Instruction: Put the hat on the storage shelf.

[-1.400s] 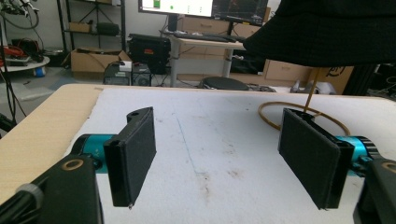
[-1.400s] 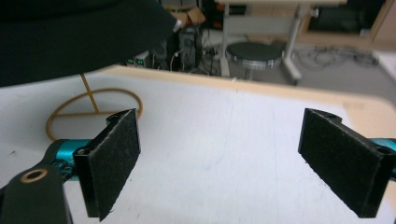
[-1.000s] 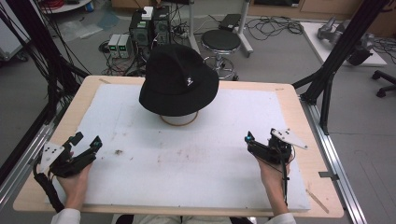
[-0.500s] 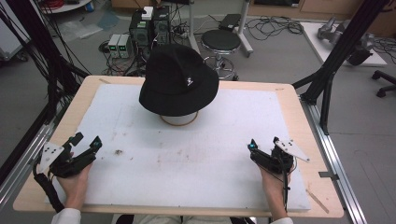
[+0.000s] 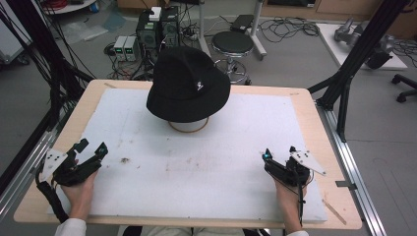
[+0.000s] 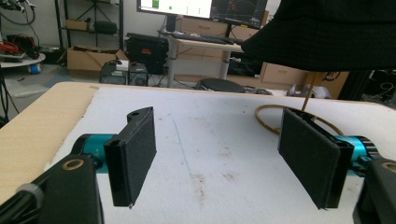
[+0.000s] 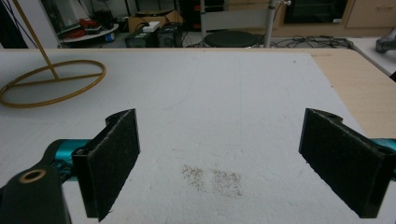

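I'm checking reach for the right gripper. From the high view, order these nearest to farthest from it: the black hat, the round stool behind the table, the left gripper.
1. Black hat: on its stand, far-middle of the table, up-left of the right gripper.
2. Left gripper: across the table, near-left edge.
3. Round stool: on the floor beyond the far edge.

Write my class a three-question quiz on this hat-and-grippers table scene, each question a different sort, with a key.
1. True or false: the black hat lies flat on the white mat.
2. The left gripper is: A) open B) shut on the hat C) shut on nothing.
3. Fill in: the stand's gold ring base rests on the ____.

Key: 1 false, the hat sits raised on a stand. 2 A, as is the right gripper. 3 mat.
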{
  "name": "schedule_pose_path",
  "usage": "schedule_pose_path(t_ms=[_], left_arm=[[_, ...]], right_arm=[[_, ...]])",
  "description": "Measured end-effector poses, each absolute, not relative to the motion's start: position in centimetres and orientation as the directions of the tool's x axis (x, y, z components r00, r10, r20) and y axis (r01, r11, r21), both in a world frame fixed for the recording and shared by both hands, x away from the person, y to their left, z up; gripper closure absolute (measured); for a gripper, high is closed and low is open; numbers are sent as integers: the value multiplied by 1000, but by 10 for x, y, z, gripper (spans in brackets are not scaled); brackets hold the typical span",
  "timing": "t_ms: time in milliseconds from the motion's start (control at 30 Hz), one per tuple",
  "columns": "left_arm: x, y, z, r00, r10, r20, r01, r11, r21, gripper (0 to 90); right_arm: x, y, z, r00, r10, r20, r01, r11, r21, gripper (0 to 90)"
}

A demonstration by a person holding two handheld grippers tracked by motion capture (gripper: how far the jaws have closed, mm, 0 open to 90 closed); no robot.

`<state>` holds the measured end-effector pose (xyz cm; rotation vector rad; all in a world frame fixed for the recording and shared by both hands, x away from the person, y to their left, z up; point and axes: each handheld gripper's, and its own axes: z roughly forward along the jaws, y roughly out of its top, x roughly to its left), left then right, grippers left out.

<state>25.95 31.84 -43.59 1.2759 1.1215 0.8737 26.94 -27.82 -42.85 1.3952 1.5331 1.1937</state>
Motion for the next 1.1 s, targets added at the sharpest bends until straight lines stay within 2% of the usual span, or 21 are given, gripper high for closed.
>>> schedule_pose_path(t_ms=[1100], left_arm=[[262, 321, -438, 254, 955, -154, 101, 133, 986, 280]], right_arm=[[270, -278, -432, -168, 983, 74, 331, -15, 944, 115]])
